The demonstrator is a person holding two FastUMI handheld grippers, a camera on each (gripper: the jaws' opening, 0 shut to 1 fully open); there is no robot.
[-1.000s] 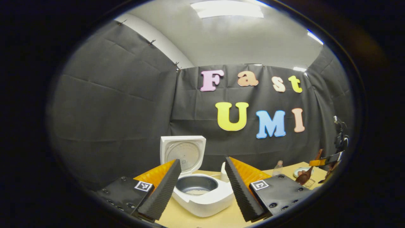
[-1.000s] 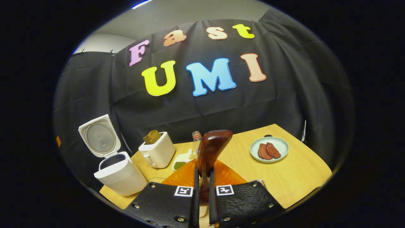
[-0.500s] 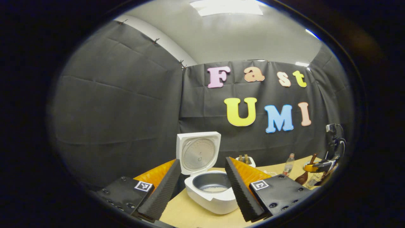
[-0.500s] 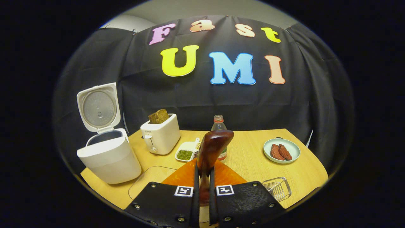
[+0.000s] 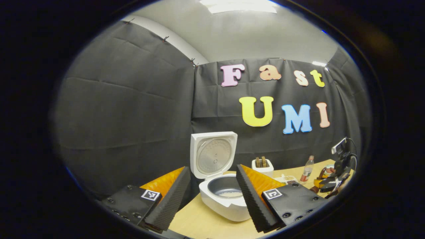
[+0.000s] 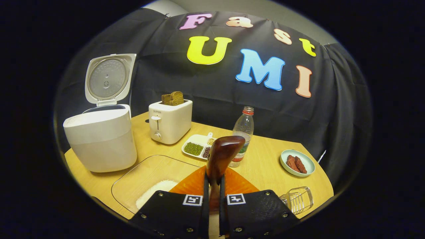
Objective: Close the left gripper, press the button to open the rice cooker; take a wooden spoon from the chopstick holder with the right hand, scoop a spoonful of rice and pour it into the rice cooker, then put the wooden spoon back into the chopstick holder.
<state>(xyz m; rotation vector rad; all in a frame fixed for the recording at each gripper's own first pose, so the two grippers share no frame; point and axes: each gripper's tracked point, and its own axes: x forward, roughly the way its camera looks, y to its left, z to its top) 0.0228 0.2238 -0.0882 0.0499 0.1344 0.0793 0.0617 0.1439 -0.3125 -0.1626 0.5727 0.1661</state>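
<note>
Since the earlier frame the right gripper (image 6: 212, 199), clenched on the wooden spoon (image 6: 221, 155), has dropped low over the table; rice cooker (image 6: 99, 137) at left open with rice inside, left gripper (image 5: 212, 196) released, the next move is returning the spoon to the clear holder (image 6: 297, 199) at lower right.

The wooden spoon's (image 6: 221, 156) handle is hidden between the right tool's (image 6: 212, 199) fingers; the glass dish's (image 6: 146, 172) near edge sits behind that tool.

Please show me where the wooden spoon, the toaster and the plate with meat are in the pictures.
wooden spoon (image 6: 223, 155): right gripper view, on the back of its bowl, above the gripper.
toaster (image 6: 170, 121): right gripper view, on its front face.
plate with meat (image 6: 306, 163): right gripper view, on its bare right rim.
</note>
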